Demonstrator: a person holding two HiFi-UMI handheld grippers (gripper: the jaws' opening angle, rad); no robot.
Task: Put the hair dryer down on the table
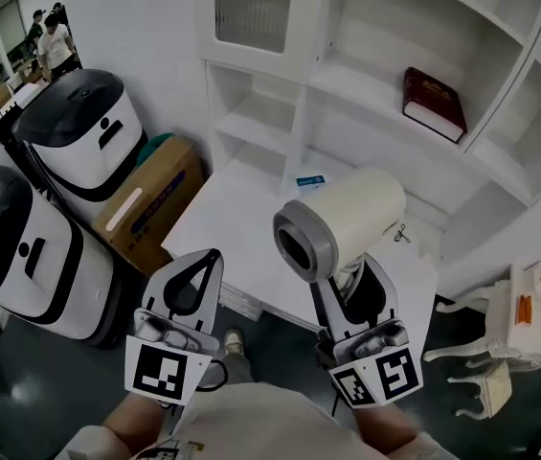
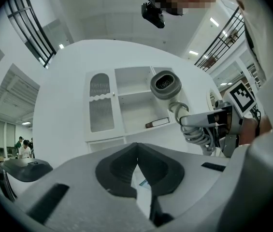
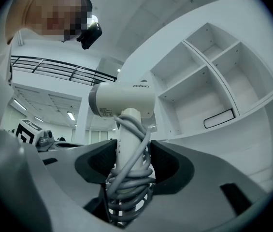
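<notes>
Cream plastic makes up the hair dryer, so expect a rigid, smooth shell that is top-heavy. The fat barrel sits above the slim handle, and it will likely want to swivel in a narrow pinch. The handle is the sensible place to hold it. The grey cord coiled round that handle should give some rubbery bite, though loose loops could slip or spring.

Your right gripper is pinching exactly there, its jaws pressed on the wrapped handle from both sides. The barrel rises clear above the jaw tips, with its grey end turned back toward you. Held so, the dryer hangs in the air above the near part of the white table, not touching it.

Your left gripper has its jaws pressed together on nothing and hovers just off the table's near edge, beside the dryer rather than on it.

To my eye the setting down has not yet begun. Lower toward the bare tabletop and lay the barrel on its side, since standing it on the handle looks unsteady. Release only once the shell rests on the table, as a drop could crack the plastic
</notes>
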